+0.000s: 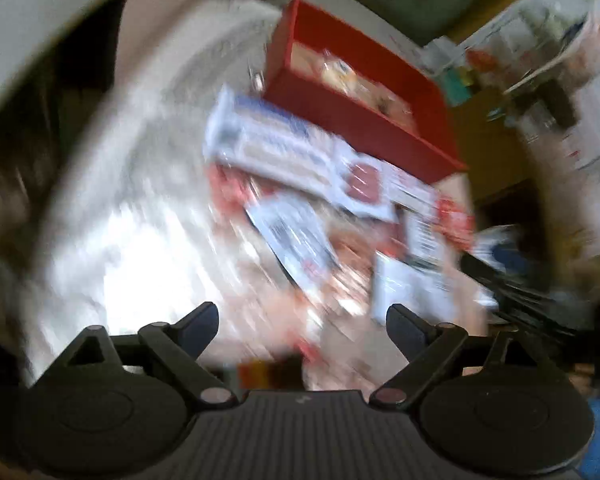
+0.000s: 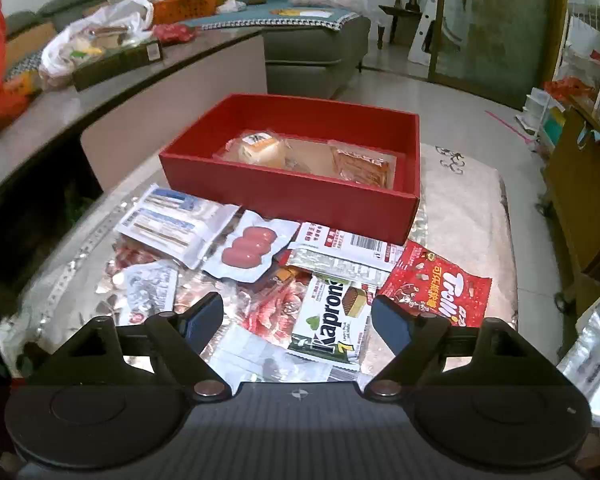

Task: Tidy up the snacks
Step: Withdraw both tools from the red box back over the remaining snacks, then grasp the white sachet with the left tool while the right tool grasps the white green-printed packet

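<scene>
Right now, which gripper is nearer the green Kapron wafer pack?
Right. The right gripper hovers open just above the Kapron wafer pack, which lies between its jaws. The left gripper views a blur, where the pack can't be made out.

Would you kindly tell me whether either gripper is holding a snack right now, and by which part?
Nothing is held: the left gripper and right gripper both stand open above the loose snack packets.

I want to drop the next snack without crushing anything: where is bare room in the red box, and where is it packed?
Inside the red box, the floor is free between the pale wrapped cake and the orange packet, and along the far wall. In front of the box, packets overlap densely, from the sausage pack to the Trolli bag.
</scene>
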Motion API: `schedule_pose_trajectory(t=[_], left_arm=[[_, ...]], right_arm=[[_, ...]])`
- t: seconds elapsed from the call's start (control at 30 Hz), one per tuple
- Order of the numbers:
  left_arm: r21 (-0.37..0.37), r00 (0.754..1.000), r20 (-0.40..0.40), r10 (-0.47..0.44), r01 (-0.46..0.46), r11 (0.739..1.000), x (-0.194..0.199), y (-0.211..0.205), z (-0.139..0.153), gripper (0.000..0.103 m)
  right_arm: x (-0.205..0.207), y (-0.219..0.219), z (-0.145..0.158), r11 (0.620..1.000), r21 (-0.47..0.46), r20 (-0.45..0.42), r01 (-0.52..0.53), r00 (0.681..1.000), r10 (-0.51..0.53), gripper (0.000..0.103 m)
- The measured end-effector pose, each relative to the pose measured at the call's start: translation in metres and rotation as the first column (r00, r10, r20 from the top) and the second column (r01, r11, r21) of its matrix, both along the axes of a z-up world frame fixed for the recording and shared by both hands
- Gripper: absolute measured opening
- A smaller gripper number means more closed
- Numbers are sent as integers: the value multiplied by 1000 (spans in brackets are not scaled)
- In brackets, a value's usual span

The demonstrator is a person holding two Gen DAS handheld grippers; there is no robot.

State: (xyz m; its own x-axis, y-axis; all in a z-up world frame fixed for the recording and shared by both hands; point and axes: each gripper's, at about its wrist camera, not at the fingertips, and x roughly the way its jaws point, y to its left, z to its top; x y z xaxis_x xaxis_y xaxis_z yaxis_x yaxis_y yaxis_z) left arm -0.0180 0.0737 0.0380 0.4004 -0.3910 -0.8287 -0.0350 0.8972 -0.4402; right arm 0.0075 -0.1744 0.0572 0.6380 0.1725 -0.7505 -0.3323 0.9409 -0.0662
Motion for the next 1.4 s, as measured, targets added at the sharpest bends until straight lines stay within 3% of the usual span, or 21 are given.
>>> schedule_pose_trajectory(t=[0.03, 0.13, 0.17, 0.23, 0.37, 0.53, 0.6, 0.67, 0.7, 0.8, 0.93, 1.03, 1.1, 1.13, 1.17, 1.23, 1.4], left_arm=[[38, 1000, 24, -3, 2, 999, 11, -10, -3, 86], [-78, 997, -13, 77, -78, 994, 37, -24, -32, 86], [-79, 991, -47, 128, -132, 988, 45, -33, -45, 86], [-44, 973, -67, 219, -222, 974, 55, -45, -57, 86], [98, 960, -44, 275, -270, 958, 62, -77, -61, 90], [244, 976, -32, 214, -200, 949, 67, -105, -66, 91], [271, 986, -22, 168, -156, 950, 57, -100, -62, 78], [262, 987, -26, 159, -147, 954, 49, -89, -57, 46], [245, 987, -34, 156, -143, 959, 45, -80, -55, 41], [193, 991, -57, 124, -111, 975, 35, -59, -55, 42], [119, 998, -37, 51, -46, 992, 30, -46, -55, 41], [40, 1000, -22, 22, -21, 999, 34, -40, -56, 41], [6, 1000, -18, 13, -13, 1000, 34, -37, -55, 41], [-9, 1000, -20, 7, -8, 1000, 35, -35, -57, 41], [-16, 1000, -22, 2, -2, 1000, 34, -34, -57, 40], [-25, 1000, -23, -3, 2, 1000, 37, -32, -59, 40], [-12, 1000, -11, -25, 24, 1000, 42, -35, -59, 44]], right_arm=[[0, 1, -2, 1000, -13, 1, 0, 1000, 0, 86], [1, 1, -5, 999, -45, 3, 4, 1000, -3, 86], [1, 0, -6, 999, -47, 1, 9, 1000, -9, 86], [1, -4, -4, 999, -41, 2, 21, 1000, -21, 86], [-5, -11, 7, 1000, -21, 35, 8, 999, -7, 86], [-13, -24, 20, 1000, 8, 61, -4, 998, 4, 81], [-15, -30, 21, 1000, 10, 57, -10, 998, 9, 72], [-15, -34, 21, 1000, 14, 37, -16, 999, 16, 58], [-13, -35, 19, 1000, 12, 18, -15, 1000, 14, 54], [-7, -34, 9, 1000, -13, -5, -6, 1000, 6, 50], [-6, -11, -11, 984, -140, -10, -111, 994, 110, 55], [-4, 9, -26, 961, -162, -70, -225, 974, 216, 57], [-8, 23, -32, 924, -211, -81, -320, 947, 310, 63], [-10, 30, -36, 893, -256, -89, -369, 929, 359, 74], [-10, 36, -42, 859, -304, -103, -412, 911, 400, 78], [-4, 45, -55, 795, -370, -170, -481, 876, 451, 77], [8, 55, -58, 788, -334, -223, -517, 856, 466, 80]])
